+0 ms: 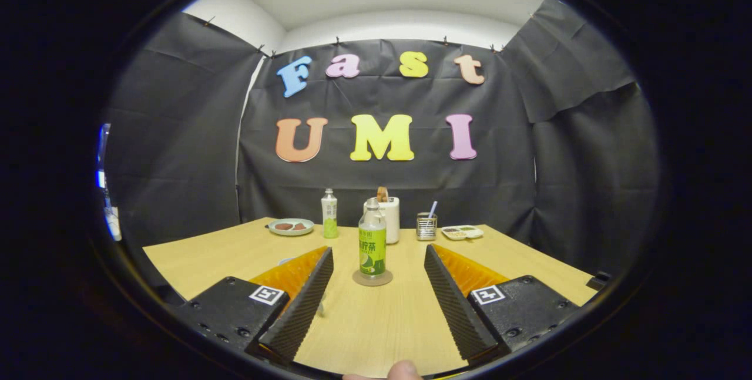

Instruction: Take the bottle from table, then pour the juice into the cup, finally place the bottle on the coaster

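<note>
- Two ribbed black fingers of the gripper (379, 262) stand wide apart, holding nothing.
- Square black-and-white marker tags sit on both finger mounts.
- Just ahead, between the fingers, the bottle (372, 243) stands upright on a round coaster (372, 278): clear body, green label whose print is too small to read.
- Beyond it, a second green-labelled bottle (329, 213).

Gripper view: low over the table (235, 251), riding the gripper (379, 262), looking forward along both wide-spread fingers (305, 298) toward the back wall. Bottle (372, 245) on coaster (372, 279) just ahead, centred between fingertips.
</note>
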Demonstrator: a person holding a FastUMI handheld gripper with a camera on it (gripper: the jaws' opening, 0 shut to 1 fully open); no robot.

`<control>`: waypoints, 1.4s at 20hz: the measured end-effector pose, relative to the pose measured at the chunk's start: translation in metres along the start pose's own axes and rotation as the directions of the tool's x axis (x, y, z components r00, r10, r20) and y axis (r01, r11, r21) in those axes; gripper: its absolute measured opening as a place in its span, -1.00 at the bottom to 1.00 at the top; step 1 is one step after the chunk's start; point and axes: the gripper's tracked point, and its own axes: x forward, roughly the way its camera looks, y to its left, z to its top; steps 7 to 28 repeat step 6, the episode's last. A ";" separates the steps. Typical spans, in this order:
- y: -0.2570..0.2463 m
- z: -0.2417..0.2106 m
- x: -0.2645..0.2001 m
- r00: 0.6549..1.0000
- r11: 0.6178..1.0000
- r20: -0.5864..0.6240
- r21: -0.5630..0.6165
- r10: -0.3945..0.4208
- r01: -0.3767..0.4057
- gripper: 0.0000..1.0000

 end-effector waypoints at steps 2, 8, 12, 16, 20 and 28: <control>-0.001 -0.001 -0.001 1.000 1.000 -0.002 -0.003 -0.006 0.006 1.00; -0.003 -0.003 0.000 1.000 1.000 0.002 0.003 -0.015 0.015 1.00; -0.003 -0.003 0.000 1.000 1.000 0.002 0.003 -0.015 0.015 1.00; -0.003 -0.003 0.000 1.000 1.000 0.002 0.003 -0.015 0.015 1.00; -0.003 -0.003 0.000 1.000 1.000 0.002 0.003 -0.015 0.015 1.00; -0.003 -0.003 0.000 1.000 1.000 0.002 0.003 -0.015 0.015 1.00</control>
